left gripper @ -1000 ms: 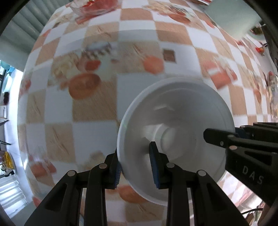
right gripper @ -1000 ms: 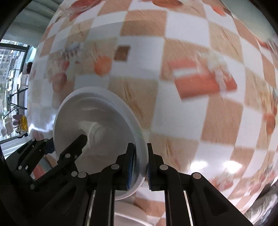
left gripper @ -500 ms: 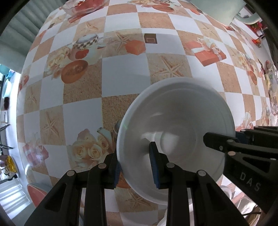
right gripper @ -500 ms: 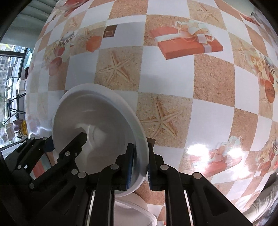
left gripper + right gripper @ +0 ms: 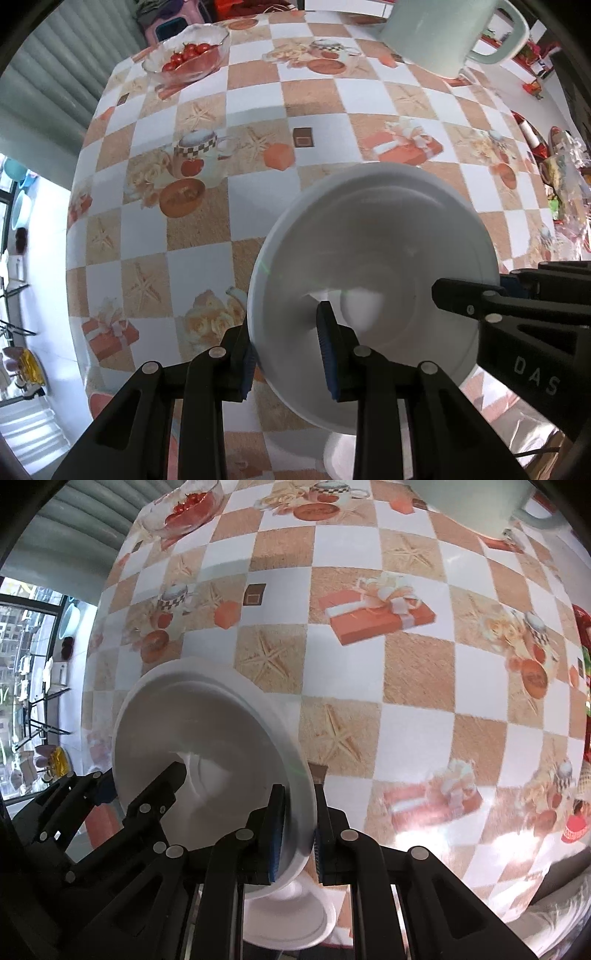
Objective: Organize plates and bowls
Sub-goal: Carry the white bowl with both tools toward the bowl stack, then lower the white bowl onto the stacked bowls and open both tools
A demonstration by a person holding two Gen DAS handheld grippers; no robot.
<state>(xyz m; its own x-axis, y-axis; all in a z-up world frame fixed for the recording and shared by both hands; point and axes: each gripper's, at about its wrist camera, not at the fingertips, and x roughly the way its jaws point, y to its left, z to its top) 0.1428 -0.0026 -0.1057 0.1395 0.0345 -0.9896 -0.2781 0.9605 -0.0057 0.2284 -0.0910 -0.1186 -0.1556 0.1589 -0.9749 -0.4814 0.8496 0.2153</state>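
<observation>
A white bowl [image 5: 373, 266] is held above the checkered tablecloth by both grippers. My left gripper [image 5: 288, 354] is shut on its left rim, one pad inside, one outside. My right gripper [image 5: 295, 827] is shut on the opposite rim; the bowl also shows in the right wrist view [image 5: 207, 738]. The right gripper shows in the left wrist view at the bowl's right edge [image 5: 509, 295]. Another white dish [image 5: 291, 919] lies on the table below the held bowl, partly hidden; it also shows in the left wrist view [image 5: 340, 454].
A glass bowl of cherry tomatoes [image 5: 188, 55] stands at the table's far left. A large pale green pot [image 5: 443, 33] stands at the far right. Cluttered items [image 5: 557, 177] line the right edge. The table's left edge drops to the floor.
Both grippers have tilted and lifted with the bowl, so the far end of the table with the tomato bowl and the green pot has come into view. The grip is unchanged.
</observation>
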